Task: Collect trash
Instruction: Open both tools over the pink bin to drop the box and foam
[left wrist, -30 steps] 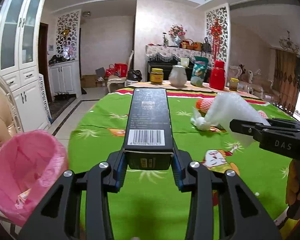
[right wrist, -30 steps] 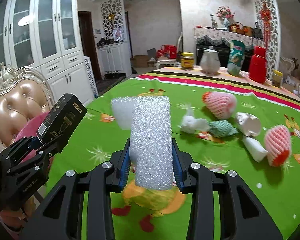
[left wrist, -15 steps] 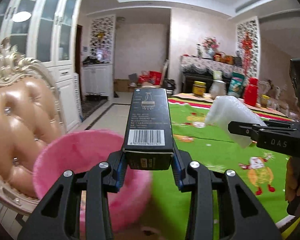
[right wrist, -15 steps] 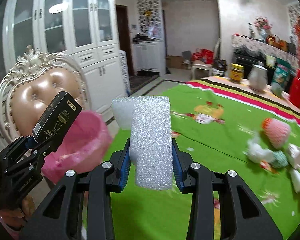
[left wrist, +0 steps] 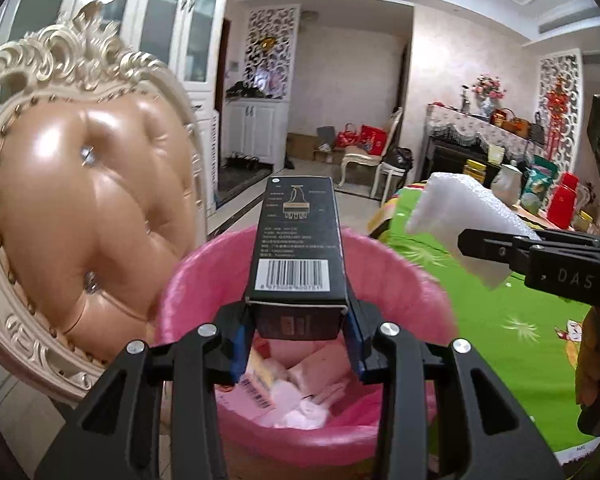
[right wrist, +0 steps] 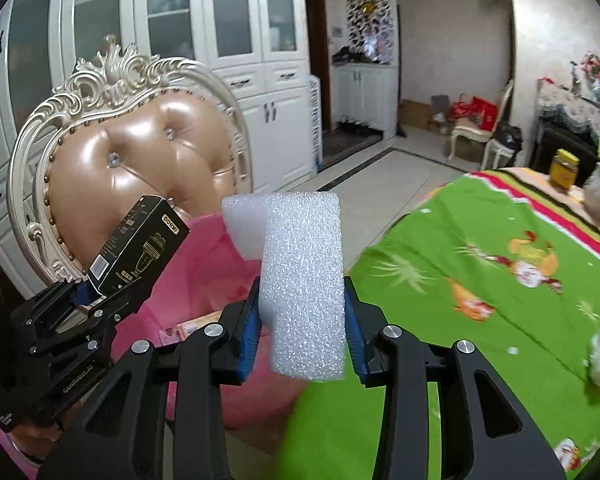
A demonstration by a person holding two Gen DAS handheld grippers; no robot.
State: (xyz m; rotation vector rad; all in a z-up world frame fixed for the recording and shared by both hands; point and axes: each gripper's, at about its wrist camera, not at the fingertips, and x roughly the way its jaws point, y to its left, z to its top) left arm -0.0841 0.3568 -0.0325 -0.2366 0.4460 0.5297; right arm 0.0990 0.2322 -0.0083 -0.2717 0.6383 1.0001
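Left gripper (left wrist: 298, 320) is clamped on the near end of a black carton (left wrist: 298, 240), which is held directly above the pink-lined bin (left wrist: 204, 280) that already contains paper scraps. Right gripper (right wrist: 302, 332) is closed on a white foam block (right wrist: 304, 280), held beside the bin at the edge of the green-clothed counter (right wrist: 480, 260). An upholstered chair (left wrist: 80, 200) stands behind the bin.

The bin (left wrist: 204, 280) stands before the chair (left wrist: 80, 200), just beside the table's (left wrist: 500, 320) left edge; papers (left wrist: 284, 396) lie in it.
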